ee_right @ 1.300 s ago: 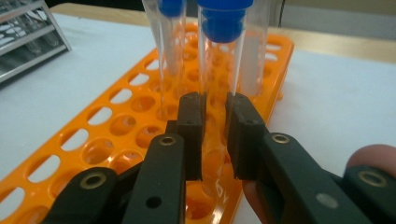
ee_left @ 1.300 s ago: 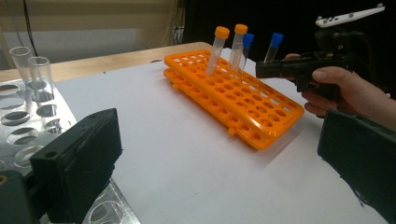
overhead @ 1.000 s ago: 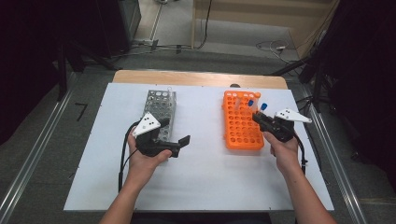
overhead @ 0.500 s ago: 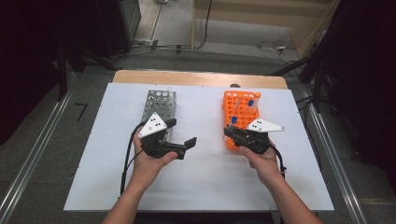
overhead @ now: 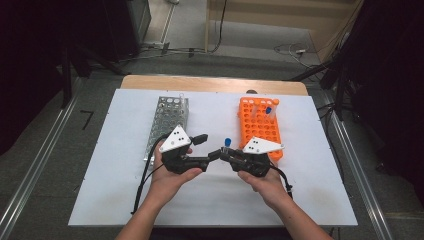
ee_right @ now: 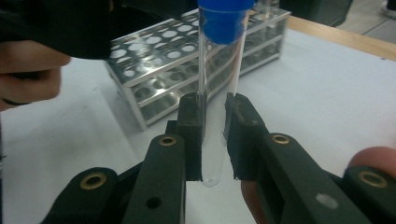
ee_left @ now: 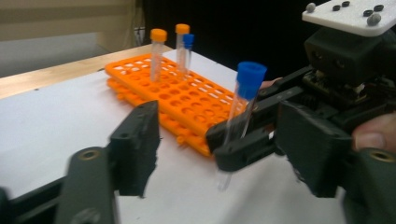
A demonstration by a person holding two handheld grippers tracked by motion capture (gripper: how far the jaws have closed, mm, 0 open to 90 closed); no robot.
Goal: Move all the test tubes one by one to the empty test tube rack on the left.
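**A:** What does the right gripper (overhead: 223, 153) have hold of?

**B:** A clear plastic test tube with a blue screw cap (ee_right: 218, 88). In the right gripper view its two black jaws are clamped on the lower half of the tube, which stands upright; the rounded bottom pokes out below the pads and the top of the cap is cut off by the frame edge.

**A:** And from above?

**B:** In the high view the tube is little more than a blue dot over the white table top (overhead: 110, 165), between the two racks and just in front of the person's hands. Its glassy body is too small to make out there.

**A:** The left gripper (overhead: 204, 149)?

**B:** Its jaws have just been closing. In the left gripper view they stand apart, one on either side of the tube, not pressing on it. The near jaw is blurred, so I cannot tell how close its pad is to the tube.

**A:** The racks?

**B:** The orange plastic tube rack (ee_left: 187, 95) lies behind the tube and holds two orange-capped tubes and a blue-capped one. The perforated shiny metal rack (ee_right: 187, 60) sits behind it in the right gripper view, its far end soft and partly hidden by the left hand (ee_right: 28, 79).
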